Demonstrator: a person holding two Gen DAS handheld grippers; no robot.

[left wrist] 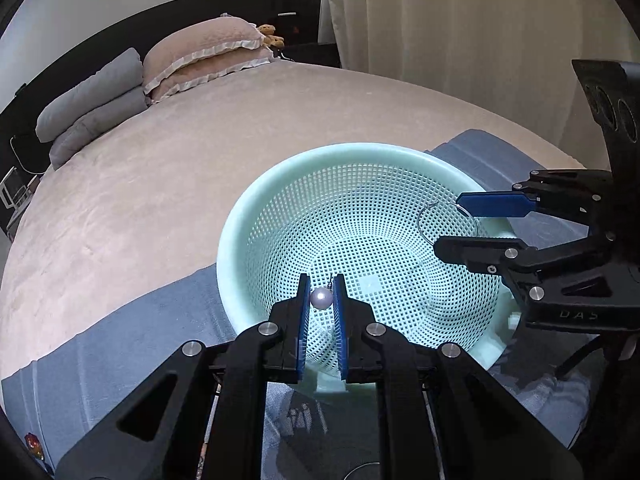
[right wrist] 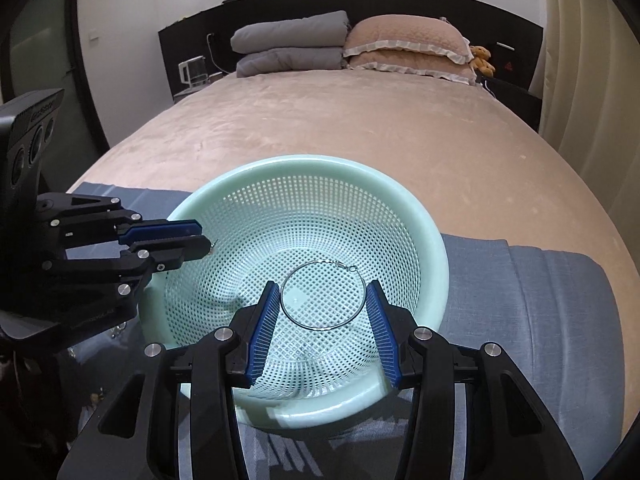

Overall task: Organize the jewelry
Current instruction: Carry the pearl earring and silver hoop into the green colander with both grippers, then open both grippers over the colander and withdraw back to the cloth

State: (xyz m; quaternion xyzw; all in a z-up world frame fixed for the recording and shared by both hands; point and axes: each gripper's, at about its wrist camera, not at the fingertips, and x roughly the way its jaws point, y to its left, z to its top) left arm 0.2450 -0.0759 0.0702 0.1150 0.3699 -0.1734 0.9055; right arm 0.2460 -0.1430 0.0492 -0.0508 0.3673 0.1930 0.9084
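Already over the basket (left wrist: 240, 232), a pearl earring (left wrist: 321, 298) is pinched in the left tongs (left wrist: 322, 300), directly above the mesh floor. Rightward, a hoop earring (right wrist: 323, 294) is clamped across the right tongs (right wrist: 324, 300), lying flat above the basket's middle; only a release downward seems needed.

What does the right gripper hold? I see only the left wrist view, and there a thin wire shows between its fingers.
Observer: The right gripper holds a wire hoop, clamped across its width.
Operator: Is the hoop over the basket?
Observer: Yes, it hangs over the basket, above the mesh floor.
Operator: My pearl hides what is behind it. Is something attached?
Observer: From the side, a small metal piece sticks out past the tips of the left gripper, which is over the basket's left rim.
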